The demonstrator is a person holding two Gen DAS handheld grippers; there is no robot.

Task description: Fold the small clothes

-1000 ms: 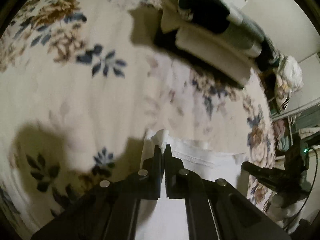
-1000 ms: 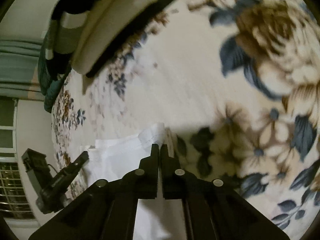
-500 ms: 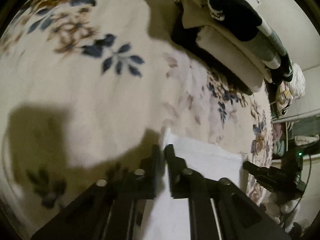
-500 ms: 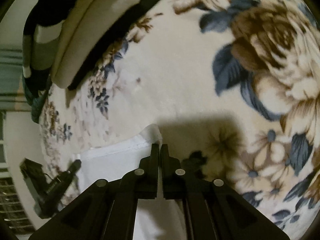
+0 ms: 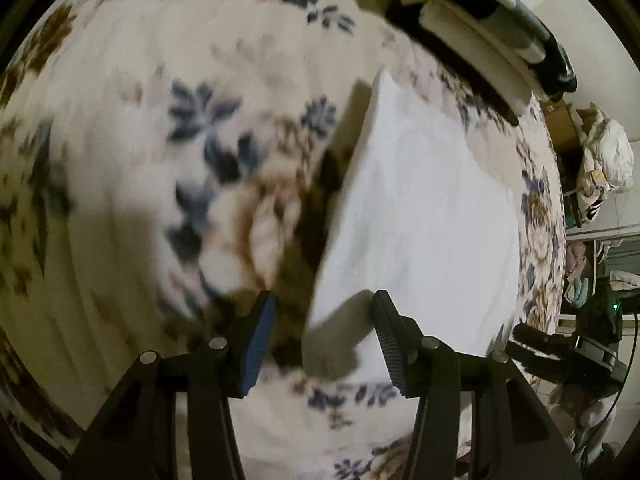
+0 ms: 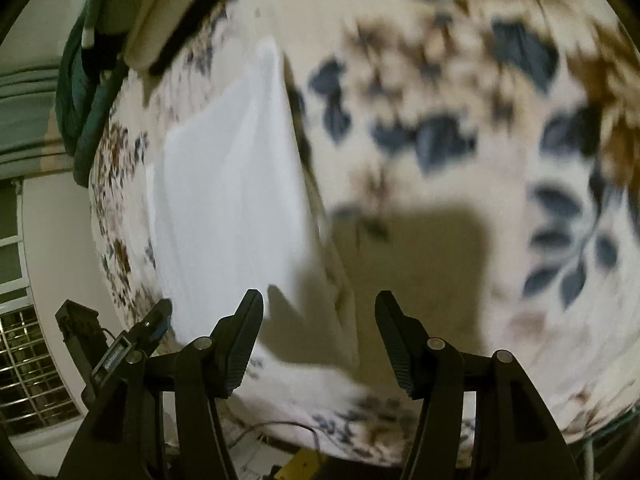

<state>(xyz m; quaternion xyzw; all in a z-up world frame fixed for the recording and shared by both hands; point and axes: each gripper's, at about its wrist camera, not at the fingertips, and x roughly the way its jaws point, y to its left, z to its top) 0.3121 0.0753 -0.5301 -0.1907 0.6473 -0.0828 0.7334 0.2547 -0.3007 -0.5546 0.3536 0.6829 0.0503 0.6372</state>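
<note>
Lying flat on the floral blanket (image 5: pixel 120 160) is the white garment (image 5: pixel 420 216), a smooth pale panel with nothing gripping it. The left gripper (image 5: pixel 324 340) hangs just above the cloth's near-left corner with its jaws spread wide, the blue-edged pad on one finger and the ribbed pad on the other standing well apart, and nothing between them but blanket and the shadowed corner of the fabric. The right gripper (image 6: pixel 320 340) is likewise released, fingers splayed, poised over the garment's near-right corner (image 6: pixel 304 312), where its own shadow falls dark across the blanket to the right. From the right-hand camera the white garment (image 6: pixel 228 200) stretches away toward the far end of the bed, its right edge slightly raised and casting a thin dark line on the floral blanket (image 6: pixel 440 80). Beyond the cloth's far edge sits a stack of folded bedding (image 5: pixel 480 28), cream and dark layers piled against the wall. The other gripper shows at each view's edge: the right one (image 5: pixel 560 344) at the far right of the left camera, the left one (image 6: pixel 132 340) low at the left of the right camera. Both views are blurred, so the blanket's flowers smear.
</note>
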